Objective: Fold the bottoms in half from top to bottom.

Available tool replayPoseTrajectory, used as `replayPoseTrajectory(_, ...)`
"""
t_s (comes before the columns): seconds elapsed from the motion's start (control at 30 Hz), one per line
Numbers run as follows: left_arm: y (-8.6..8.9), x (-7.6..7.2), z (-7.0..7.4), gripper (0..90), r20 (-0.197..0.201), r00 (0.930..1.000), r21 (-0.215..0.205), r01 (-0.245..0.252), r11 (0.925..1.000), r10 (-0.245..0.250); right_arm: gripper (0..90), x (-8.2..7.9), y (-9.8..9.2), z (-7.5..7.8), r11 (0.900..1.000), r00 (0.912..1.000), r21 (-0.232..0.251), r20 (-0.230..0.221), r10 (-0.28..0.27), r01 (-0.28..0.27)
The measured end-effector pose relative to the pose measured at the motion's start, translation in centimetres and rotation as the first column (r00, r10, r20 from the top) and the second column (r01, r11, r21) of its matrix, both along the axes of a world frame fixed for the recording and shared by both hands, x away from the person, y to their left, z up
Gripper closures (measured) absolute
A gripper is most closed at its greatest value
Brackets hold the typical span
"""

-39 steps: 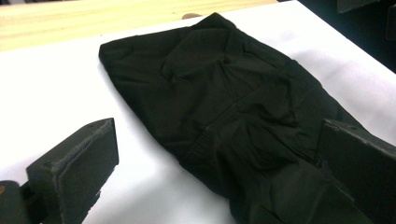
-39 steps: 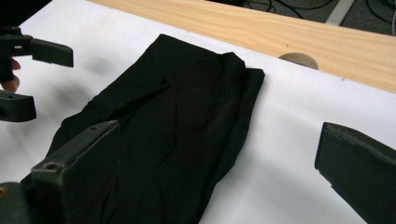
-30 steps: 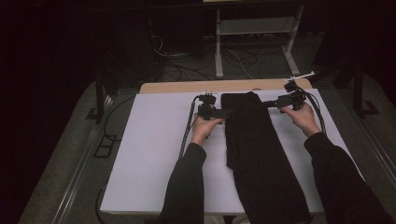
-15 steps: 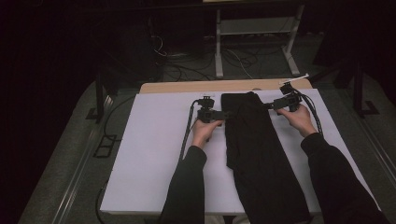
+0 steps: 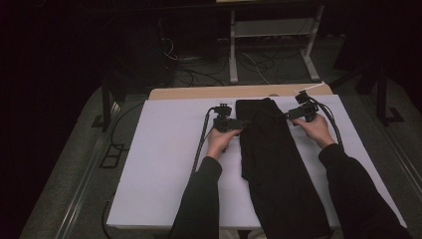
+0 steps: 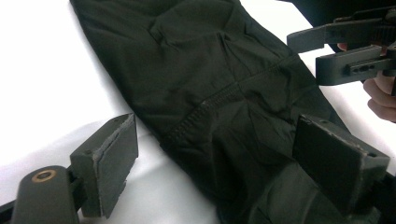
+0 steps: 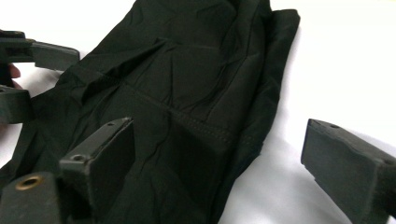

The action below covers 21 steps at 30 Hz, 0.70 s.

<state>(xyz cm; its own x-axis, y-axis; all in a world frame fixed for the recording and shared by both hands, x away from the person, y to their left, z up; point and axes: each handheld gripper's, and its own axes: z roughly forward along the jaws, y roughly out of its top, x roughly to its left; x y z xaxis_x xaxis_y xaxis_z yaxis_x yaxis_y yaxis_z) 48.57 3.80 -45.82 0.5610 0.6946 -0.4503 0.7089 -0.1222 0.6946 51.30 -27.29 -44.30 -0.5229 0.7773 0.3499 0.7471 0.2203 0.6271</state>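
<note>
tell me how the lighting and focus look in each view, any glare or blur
High view: dim, surroundings nearly black, the white table cover evenly lit, the black trousers a flat dark shape. Left gripper view: cover blown out to white, seams on the trousers sharp, near pads soft. Right gripper view: same glare, folds readable, near pads blurred.

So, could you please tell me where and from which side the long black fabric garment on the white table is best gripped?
Probably at the far end of the long black fabric garment, one long edge each. The left gripper and right gripper already flank it there, jaws open and just narrowing, cloth between them unpinched. It lies flat on the white table, so come in low from each side and pinch those edges.
</note>
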Motion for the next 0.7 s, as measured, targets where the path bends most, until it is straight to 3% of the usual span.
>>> replayPoseTrajectory(0.17, -0.2, -0.1, -0.2, 16.1, -0.013, 0.9999, -0.011, 0.010, 0.9999, -0.010, 12.1, -0.4, 0.1, -0.5, 1.000, 1.0000, 0.005, -0.009, 0.000, 0.000)
replayPoseTrajectory(0.4, -0.6, -0.1, -0.5, 28.7, -0.027, 0.9996, -0.024, -0.007, 0.9997, 0.006, 15.0, -1.0, 0.0, -1.3, 0.999, 0.9999, 0.034, -0.012, -0.001, 0.001)
replayPoseTrajectory(0.5, -0.8, 0.0, -0.5, 35.1, -0.043, 0.9988, -0.039, -0.025, 0.9989, 0.023, 19.2, -1.0, 0.0, -1.4, 0.997, 0.9997, 0.083, -0.025, 0.001, 0.001)
replayPoseTrajectory(0.7, -0.7, 0.1, -0.8, 49.1, -0.067, 0.9967, -0.050, -0.051, 0.9975, 0.047, 27.2, -1.0, 0.4, -1.4, 0.996, 0.9996, 0.084, -0.029, -0.001, 0.004)
